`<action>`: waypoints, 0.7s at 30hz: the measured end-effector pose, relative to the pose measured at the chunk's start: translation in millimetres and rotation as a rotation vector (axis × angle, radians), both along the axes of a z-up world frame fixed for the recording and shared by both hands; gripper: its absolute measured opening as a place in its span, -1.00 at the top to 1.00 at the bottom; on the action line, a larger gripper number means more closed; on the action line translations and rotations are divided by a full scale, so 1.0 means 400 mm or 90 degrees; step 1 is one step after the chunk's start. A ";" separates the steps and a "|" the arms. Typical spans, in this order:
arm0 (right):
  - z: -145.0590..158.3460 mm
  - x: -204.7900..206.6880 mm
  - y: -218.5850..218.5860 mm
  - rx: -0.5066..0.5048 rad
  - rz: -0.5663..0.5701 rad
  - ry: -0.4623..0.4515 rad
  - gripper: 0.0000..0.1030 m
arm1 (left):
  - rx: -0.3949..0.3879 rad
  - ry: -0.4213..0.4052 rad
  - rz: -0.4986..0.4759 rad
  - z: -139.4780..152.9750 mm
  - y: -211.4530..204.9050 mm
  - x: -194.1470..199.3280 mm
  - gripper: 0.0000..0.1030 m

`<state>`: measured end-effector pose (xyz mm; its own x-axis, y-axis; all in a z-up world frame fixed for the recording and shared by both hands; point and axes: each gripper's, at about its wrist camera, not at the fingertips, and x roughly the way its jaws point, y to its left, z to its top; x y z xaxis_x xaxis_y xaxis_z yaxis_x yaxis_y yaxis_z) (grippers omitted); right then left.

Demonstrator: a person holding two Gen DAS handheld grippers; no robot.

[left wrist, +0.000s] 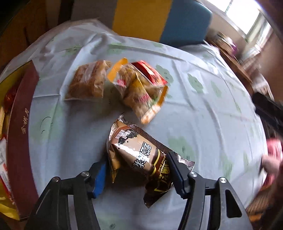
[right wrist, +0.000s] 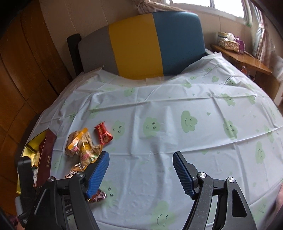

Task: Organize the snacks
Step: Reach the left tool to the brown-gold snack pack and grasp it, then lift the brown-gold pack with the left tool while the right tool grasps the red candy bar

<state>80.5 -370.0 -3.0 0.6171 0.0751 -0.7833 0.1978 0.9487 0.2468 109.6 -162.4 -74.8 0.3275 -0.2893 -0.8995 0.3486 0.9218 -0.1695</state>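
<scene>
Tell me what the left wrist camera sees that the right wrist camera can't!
Only the left wrist view shows the left gripper around the brown snack packet, and a clear bag of brown cakes.

Only the right wrist view shows the empty, open right gripper, the window and the wooden side table.

Both show the cloud-print tablecloth, the red box, the red packet and the peanut bags.

Daylit window (right wrist: 208, 7), wooden wardrobe (right wrist: 23, 70), tricolour headboard (right wrist: 141, 44).
</scene>
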 end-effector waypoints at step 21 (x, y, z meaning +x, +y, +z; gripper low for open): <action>-0.066 0.164 0.133 -0.001 0.116 0.068 0.20 | -0.067 -0.078 -0.098 -0.017 0.093 -0.128 -0.24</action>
